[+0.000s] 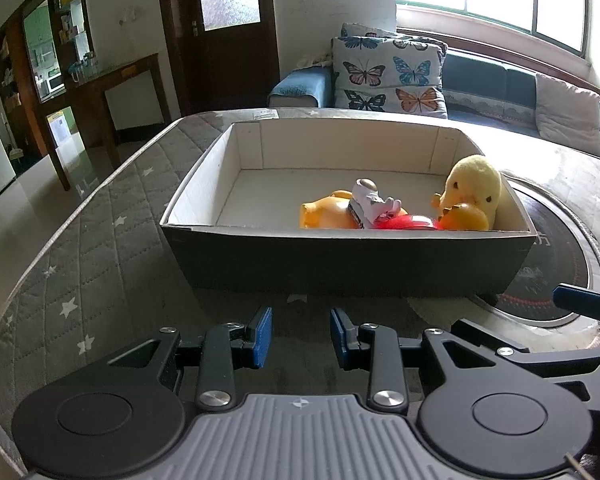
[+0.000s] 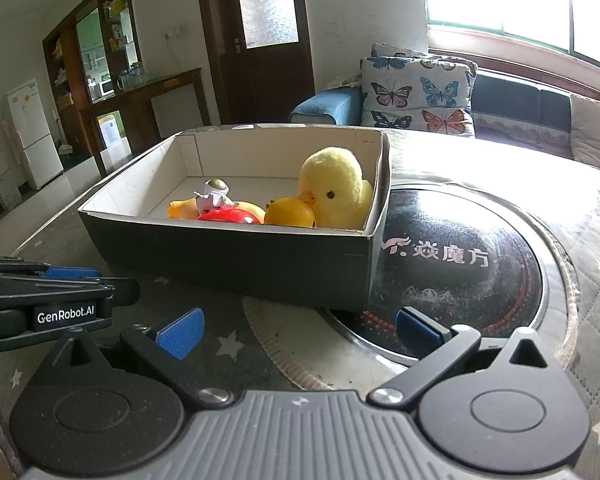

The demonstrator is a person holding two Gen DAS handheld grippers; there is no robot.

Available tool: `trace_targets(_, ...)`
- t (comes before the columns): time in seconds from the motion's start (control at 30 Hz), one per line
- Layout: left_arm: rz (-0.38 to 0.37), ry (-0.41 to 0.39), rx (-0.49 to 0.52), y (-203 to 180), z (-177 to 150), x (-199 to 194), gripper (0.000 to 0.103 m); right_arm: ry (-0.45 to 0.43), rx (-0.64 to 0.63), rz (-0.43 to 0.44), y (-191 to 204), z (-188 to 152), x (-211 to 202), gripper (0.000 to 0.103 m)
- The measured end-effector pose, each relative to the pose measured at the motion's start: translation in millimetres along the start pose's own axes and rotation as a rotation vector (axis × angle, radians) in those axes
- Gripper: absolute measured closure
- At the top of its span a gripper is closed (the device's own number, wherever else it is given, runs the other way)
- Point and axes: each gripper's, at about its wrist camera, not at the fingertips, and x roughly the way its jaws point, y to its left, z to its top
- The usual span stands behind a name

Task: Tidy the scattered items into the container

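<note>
Left gripper point(image 1: 301, 337): jaws apart, empty. Right gripper point(image 2: 300, 330): jaws wide, empty. Both hang near the box point(image 1: 352, 258). Toys point(image 2: 332, 192) lie inside it. Advice: scan the table for strays before retiring.

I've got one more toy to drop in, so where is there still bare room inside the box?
The box floor is bare across its left half and along the back wall. The crowded part is the front right corner: the plush duck against the right wall, the orange ball, the red toy, and the astronaut figure lying on the orange toy.
</note>
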Motion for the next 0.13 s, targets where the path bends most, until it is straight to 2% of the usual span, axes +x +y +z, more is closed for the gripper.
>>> trace_targets(0.13, -0.002, 0.0, 0.003, -1.4, 0.9, 2.0, 0.069, 0.002, 0.006, 0.001, -1.6, -0.1, 2.1, 0.0)
